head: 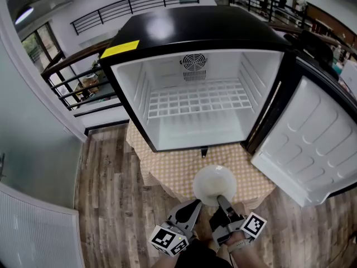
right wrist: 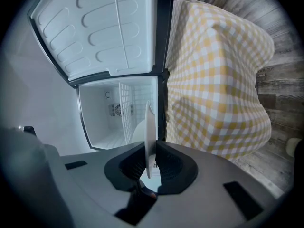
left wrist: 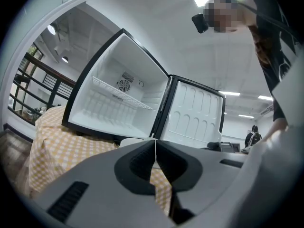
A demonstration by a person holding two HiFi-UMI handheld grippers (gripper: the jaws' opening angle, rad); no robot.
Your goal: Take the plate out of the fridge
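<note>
The big black fridge (head: 195, 29) sits on a table with a yellow checked cloth (head: 167, 169), and its white door (head: 312, 141) is swung wide open to the right. Only the head view looks down on the fridge's shiny black top and shows both grippers at once, close together in front of the fridge, over the near edge of the cloth. Inside the fridge there is a white wire shelf (head: 195, 102) with nothing on it. The left gripper view looks up at the fridge (left wrist: 118, 99) from low down, and it is the only view that shows the ceiling lights and a person leaning over from above. The right gripper view is turned on its side, with the door (right wrist: 99, 27) above the fridge's white inside. It alone shows the plate (right wrist: 150, 127) edge-on, like a thin white strip. The plate (head: 214, 184) is out of the fridge, just in front of its open mouth, over the cloth. The right gripper (right wrist: 151, 161) pinches the plate's near rim tight between its two jaws, and the rest of the plate sticks out toward the fridge. In the head view the right gripper (head: 222, 201) reaches the plate from the near side. The left gripper (head: 195, 205) is just beside it, to the left of the plate. Its jaws (left wrist: 155, 148) are pressed together with nothing in them.
</note>
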